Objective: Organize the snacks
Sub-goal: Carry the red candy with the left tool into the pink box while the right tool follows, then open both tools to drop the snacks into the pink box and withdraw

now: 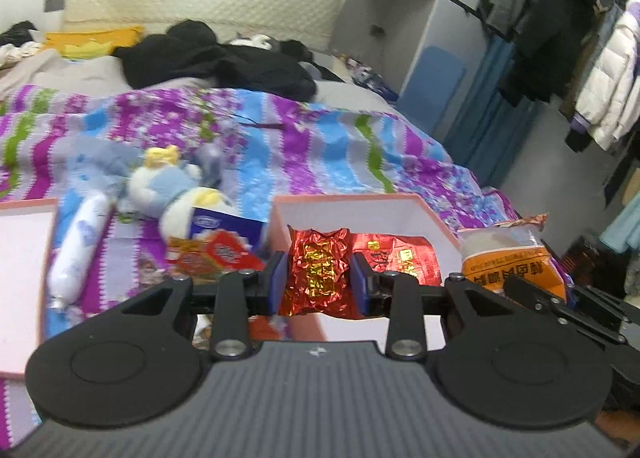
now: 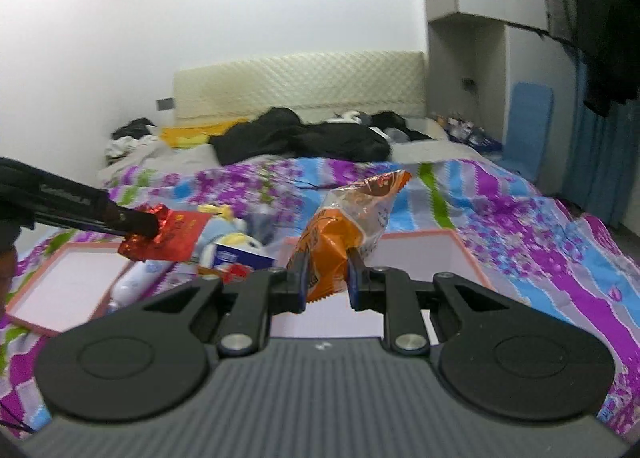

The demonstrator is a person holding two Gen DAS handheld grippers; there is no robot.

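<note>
My left gripper (image 1: 318, 278) is shut on a red foil snack packet (image 1: 318, 270) and holds it above the near wall of a pink box (image 1: 360, 204) with a white inside. The same packet (image 2: 160, 232) hangs from the left gripper in the right wrist view. My right gripper (image 2: 326, 278) is shut on an orange and clear snack bag (image 2: 340, 230), held over the pink box (image 2: 420, 250). That bag (image 1: 508, 254) shows at the box's right side in the left wrist view.
A pink box lid (image 1: 20, 278) lies at the left. Between lid and box lie a white sausage-shaped pack (image 1: 80, 246), a plush toy (image 1: 172, 186), a blue carton (image 1: 224, 226) and a red packet (image 1: 212, 258). All rest on a striped bedspread (image 1: 320, 138).
</note>
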